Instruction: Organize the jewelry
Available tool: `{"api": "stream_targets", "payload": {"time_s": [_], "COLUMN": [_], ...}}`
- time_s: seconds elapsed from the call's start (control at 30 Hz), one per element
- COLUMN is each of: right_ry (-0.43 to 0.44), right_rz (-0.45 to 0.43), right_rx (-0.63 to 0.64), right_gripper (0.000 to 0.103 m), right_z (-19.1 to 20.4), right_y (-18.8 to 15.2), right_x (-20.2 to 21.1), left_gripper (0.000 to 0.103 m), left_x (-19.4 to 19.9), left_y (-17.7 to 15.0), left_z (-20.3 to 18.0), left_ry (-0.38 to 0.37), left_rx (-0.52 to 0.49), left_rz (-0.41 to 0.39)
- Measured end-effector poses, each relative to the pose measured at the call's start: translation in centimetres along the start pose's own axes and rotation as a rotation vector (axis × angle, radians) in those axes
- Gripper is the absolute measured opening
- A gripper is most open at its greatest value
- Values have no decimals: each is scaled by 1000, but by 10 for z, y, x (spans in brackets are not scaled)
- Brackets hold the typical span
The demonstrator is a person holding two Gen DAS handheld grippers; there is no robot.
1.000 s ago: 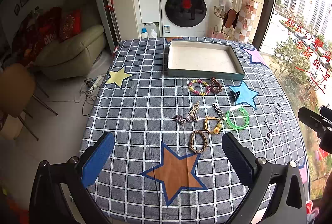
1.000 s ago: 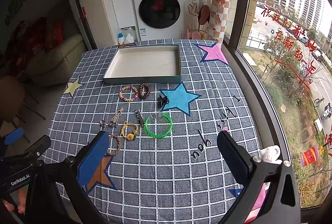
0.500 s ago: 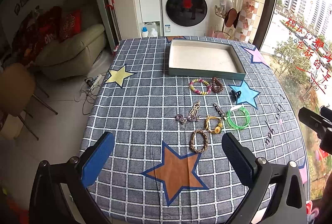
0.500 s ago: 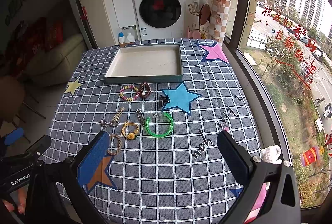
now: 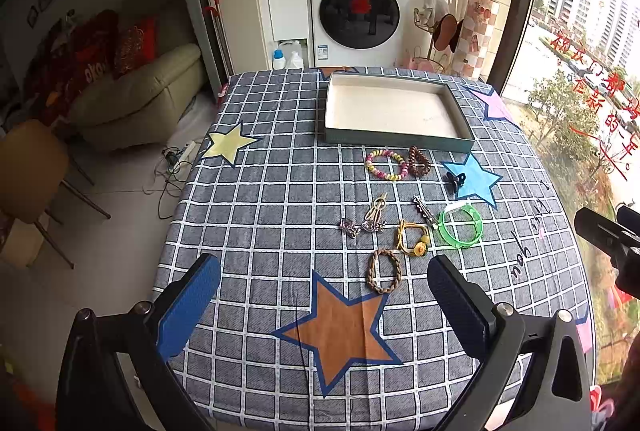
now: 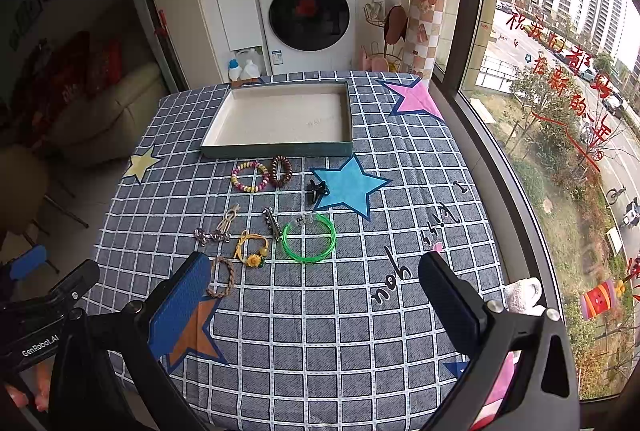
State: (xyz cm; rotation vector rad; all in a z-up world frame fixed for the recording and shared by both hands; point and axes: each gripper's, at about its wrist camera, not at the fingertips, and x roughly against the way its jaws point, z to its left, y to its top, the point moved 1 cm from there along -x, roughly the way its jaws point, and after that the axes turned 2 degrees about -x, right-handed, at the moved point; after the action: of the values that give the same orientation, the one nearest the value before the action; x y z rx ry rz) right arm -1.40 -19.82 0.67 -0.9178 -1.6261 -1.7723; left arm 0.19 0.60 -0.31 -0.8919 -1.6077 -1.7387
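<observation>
Several jewelry pieces lie on a checked tablecloth with stars: a braided brown bracelet (image 5: 384,270), a yellow flower tie (image 5: 413,239), a green bangle (image 5: 461,225), silver charms (image 5: 366,220), a pastel bead bracelet (image 5: 386,164), a brown coil tie (image 5: 419,161) and a black clip (image 5: 455,180). An empty shallow tray (image 5: 394,141) stands beyond them. My left gripper (image 5: 320,295) is open and empty, near the table's front. My right gripper (image 6: 316,295) is open and empty, in front of the green bangle (image 6: 309,237). The tray (image 6: 276,150) also shows in the right view.
A washing machine (image 5: 360,11) stands behind the table. A sofa (image 5: 136,99) and a chair (image 5: 28,167) are on the left. A large window runs along the right table edge (image 6: 476,159). The right gripper shows at the right edge of the left view (image 5: 608,235).
Both views have shifted very slightly, the scene sliding a little downward. Nothing on the table has moved, and both grippers stay open.
</observation>
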Motion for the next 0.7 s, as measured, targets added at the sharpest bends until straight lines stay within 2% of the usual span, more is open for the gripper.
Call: {"api": "stream_targets", "payload": {"time_s": [0.7], "right_ry": [2], "right_rz": [11], "right_rx": [-2], "right_gripper": [103], "right_z": [0], "right_y": [-1], "right_x": [-3], "left_gripper": [103], "left_x": [-8], "left_y": [-4], "left_z": [0], "left_ry": [-3], "left_rx": [-3], "left_rz": [19]}}
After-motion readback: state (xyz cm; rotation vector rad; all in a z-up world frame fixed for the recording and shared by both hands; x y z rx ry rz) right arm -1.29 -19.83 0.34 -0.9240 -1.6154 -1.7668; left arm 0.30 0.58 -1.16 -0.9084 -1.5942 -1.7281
